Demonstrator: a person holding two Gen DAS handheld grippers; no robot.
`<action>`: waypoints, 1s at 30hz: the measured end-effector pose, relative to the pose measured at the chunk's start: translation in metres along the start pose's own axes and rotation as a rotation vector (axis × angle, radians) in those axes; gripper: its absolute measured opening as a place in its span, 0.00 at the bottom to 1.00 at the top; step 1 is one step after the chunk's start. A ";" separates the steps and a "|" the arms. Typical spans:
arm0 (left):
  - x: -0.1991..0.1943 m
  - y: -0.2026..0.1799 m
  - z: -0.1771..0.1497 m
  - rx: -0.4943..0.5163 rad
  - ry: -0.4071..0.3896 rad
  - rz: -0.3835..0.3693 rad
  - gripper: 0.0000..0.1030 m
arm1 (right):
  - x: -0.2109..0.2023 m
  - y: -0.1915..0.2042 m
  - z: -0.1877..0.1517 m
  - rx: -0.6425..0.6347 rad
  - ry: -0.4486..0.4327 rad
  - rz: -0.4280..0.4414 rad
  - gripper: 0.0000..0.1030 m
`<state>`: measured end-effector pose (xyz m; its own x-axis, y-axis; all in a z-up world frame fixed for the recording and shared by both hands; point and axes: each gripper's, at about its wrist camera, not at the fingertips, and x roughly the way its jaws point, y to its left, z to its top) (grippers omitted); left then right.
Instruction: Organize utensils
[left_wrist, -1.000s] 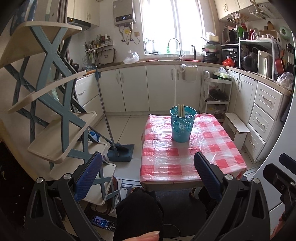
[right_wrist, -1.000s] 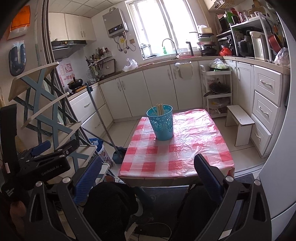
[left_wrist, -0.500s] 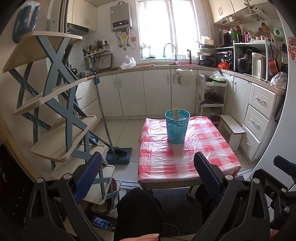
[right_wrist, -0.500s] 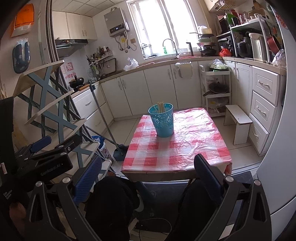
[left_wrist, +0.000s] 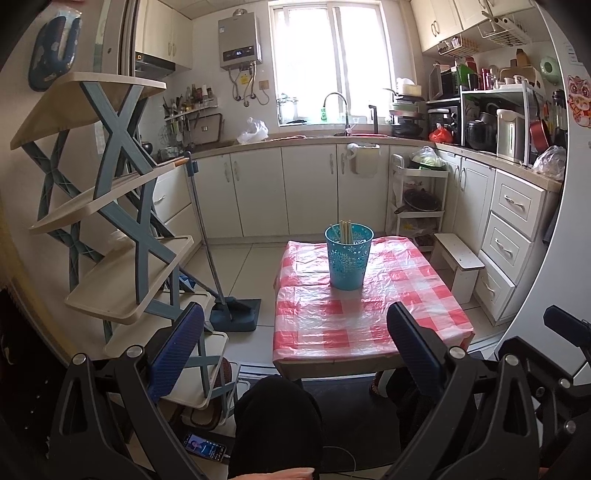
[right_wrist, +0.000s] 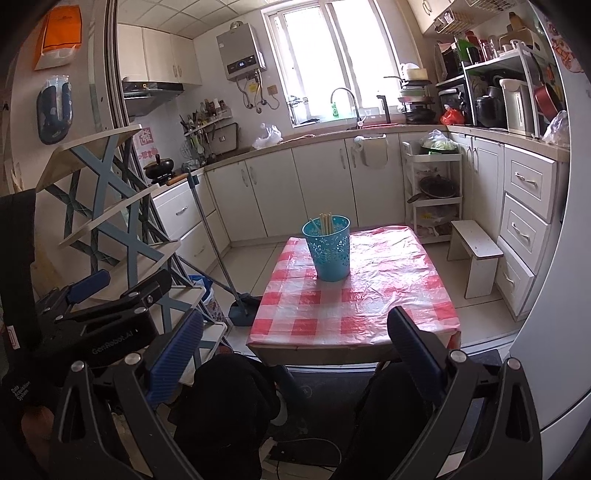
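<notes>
A blue perforated holder (left_wrist: 349, 256) stands on the low table with a red-checked cover (left_wrist: 369, 317); several wooden chopsticks (left_wrist: 345, 232) stand in it. It also shows in the right wrist view (right_wrist: 328, 248), with its chopsticks (right_wrist: 325, 223). My left gripper (left_wrist: 295, 343) is open and empty, held well back from the table's near edge. My right gripper (right_wrist: 295, 343) is open and empty, also back from the table. The left gripper's body shows at the left of the right wrist view (right_wrist: 107, 314).
A blue-and-cream folding shelf rack (left_wrist: 110, 229) stands at the left, with a mop (left_wrist: 221, 280) leaning beside it. A small white stool (left_wrist: 458, 262) sits right of the table. White cabinets (left_wrist: 295, 192) line the back and right. My knees (left_wrist: 273, 417) are below.
Both grippers have drawn back and up from the table, so the holder looks smaller and farther off. Both stay open and empty.
</notes>
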<state>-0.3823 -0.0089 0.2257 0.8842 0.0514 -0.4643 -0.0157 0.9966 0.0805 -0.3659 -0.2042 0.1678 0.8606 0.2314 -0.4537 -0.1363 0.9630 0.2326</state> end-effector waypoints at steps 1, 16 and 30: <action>-0.001 0.000 0.000 0.001 -0.002 0.000 0.92 | 0.000 0.000 0.000 0.000 0.001 0.000 0.93; -0.007 0.001 -0.001 -0.004 -0.006 -0.006 0.92 | -0.001 0.002 -0.003 -0.001 0.013 0.010 0.93; -0.010 0.002 -0.002 -0.007 -0.009 -0.005 0.92 | 0.003 0.005 -0.006 -0.002 0.026 0.009 0.93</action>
<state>-0.3918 -0.0069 0.2292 0.8886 0.0463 -0.4563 -0.0149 0.9973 0.0721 -0.3663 -0.1982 0.1625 0.8461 0.2437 -0.4740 -0.1451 0.9611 0.2350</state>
